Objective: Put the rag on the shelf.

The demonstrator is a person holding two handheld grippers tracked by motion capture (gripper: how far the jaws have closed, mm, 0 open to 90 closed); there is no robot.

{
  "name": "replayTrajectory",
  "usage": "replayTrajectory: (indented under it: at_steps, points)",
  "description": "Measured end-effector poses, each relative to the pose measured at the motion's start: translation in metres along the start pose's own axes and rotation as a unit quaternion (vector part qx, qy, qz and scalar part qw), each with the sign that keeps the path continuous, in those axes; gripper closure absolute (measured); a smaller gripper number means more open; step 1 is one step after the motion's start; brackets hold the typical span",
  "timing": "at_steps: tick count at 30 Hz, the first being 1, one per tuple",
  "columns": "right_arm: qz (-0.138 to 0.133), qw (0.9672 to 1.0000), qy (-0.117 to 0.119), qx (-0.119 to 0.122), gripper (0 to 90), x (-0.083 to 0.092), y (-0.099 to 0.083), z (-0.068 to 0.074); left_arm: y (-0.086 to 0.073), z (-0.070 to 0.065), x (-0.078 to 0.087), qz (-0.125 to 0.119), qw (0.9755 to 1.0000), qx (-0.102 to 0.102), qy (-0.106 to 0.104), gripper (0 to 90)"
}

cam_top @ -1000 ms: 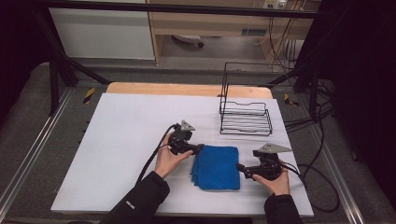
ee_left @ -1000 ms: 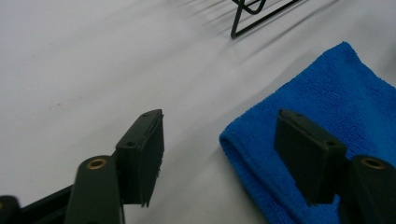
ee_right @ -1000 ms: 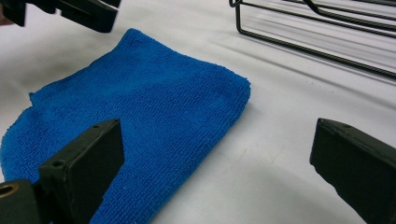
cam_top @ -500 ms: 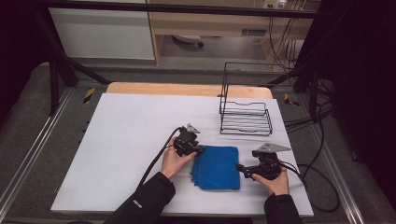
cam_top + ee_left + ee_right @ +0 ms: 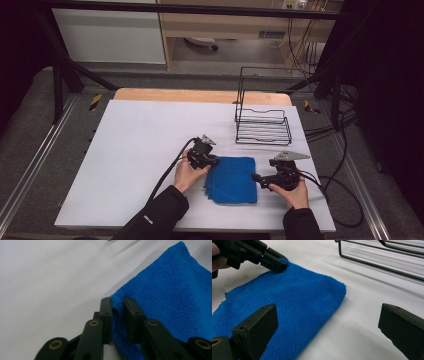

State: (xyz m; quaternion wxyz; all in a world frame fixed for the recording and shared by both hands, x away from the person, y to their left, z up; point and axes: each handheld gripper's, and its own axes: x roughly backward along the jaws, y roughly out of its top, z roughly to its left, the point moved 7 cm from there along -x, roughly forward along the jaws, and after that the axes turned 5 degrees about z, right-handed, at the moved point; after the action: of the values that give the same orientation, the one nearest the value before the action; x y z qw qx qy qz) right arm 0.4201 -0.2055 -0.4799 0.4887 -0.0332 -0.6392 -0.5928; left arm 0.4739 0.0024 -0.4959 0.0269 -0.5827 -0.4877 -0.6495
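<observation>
A folded blue cloth (image 5: 232, 179) (image 5: 170, 290) (image 5: 294, 305) lies flat on the white table near its front edge. My left gripper (image 5: 216, 161) (image 5: 117, 302) sits at the cloth's far left corner. Its jaws have just been closing, and the cloth's edge is pinched between them. The same gripper (image 5: 278, 265) appears in the right gripper view, pressing on that corner. My right gripper (image 5: 255, 176) (image 5: 328, 308) rests low at the cloth's right edge, open wide, with one jaw over the cloth and the other over bare table.
A black wire rack (image 5: 262, 125) (image 5: 382, 262) stands at the back right of the white table (image 5: 150, 130). Cables (image 5: 340, 185) trail off the table's right side. A dark metal frame surrounds the table.
My left gripper has shifted right onto the cloth's far left corner and its jaws have come together on the edge. The right gripper has stayed put.
</observation>
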Motion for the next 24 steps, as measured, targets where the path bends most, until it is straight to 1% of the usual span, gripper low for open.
replayTrajectory:
  at_steps: [4, 5, 6, 9, 10, 13, 15, 18, 21, 24]
  points:
    - [0.001, 0.9999, -0.007, 0.009, 1.1, -0.004, 0.007, 0.0, -0.001, -0.001, 0.0, -0.004, 1.0, 0.0, 0.002, 81.7]
    - [0.004, 1.0, -0.006, 0.004, 1.2, -0.005, 0.008, 0.0, -0.001, -0.001, 0.0, -0.003, 1.0, -0.003, 0.003, 81.9]
    - [0.002, 1.0, -0.007, 0.007, 1.3, -0.007, 0.01, 0.0, -0.002, -0.001, 0.0, -0.004, 1.0, 0.0, 0.002, 82.0]
    - [0.009, 0.9999, -0.01, 0.003, 4.0, -0.014, 0.013, -0.002, -0.002, 0.0, -0.001, -0.01, 0.9999, 0.006, 0.0, 82.2]
    - [0.01, 0.9999, -0.013, 0.002, 5.8, -0.016, 0.014, -0.003, -0.002, 0.0, -0.001, -0.01, 0.9999, 0.006, 0.0, 82.3]
    - [0.007, 0.9998, -0.014, -0.014, 12.6, -0.023, 0.02, -0.007, -0.002, 0.0, -0.001, -0.01, 0.9999, 0.006, 0.001, 82.3]
    - [0.005, 0.9996, -0.017, -0.021, 20.1, -0.028, 0.024, -0.011, -0.002, 0.0, -0.001, -0.01, 0.9999, 0.007, 0.003, 82.3]
    - [0.01, 0.9992, -0.021, -0.033, 27.3, -0.036, 0.027, -0.015, -0.002, -0.001, -0.002, -0.011, 0.9999, 0.006, 0.004, 82.2]
    - [0.022, 0.999, -0.03, -0.026, 35.7, -0.042, 0.025, -0.018, -0.002, -0.001, -0.002, -0.011, 0.9999, 0.005, 0.003, 82.3]
    - [0.028, 0.9989, -0.025, -0.026, 45.1, -0.043, 0.023, -0.019, -0.003, 0.0, -0.001, -0.01, 0.9999, -0.001, 0.005, 82.2]
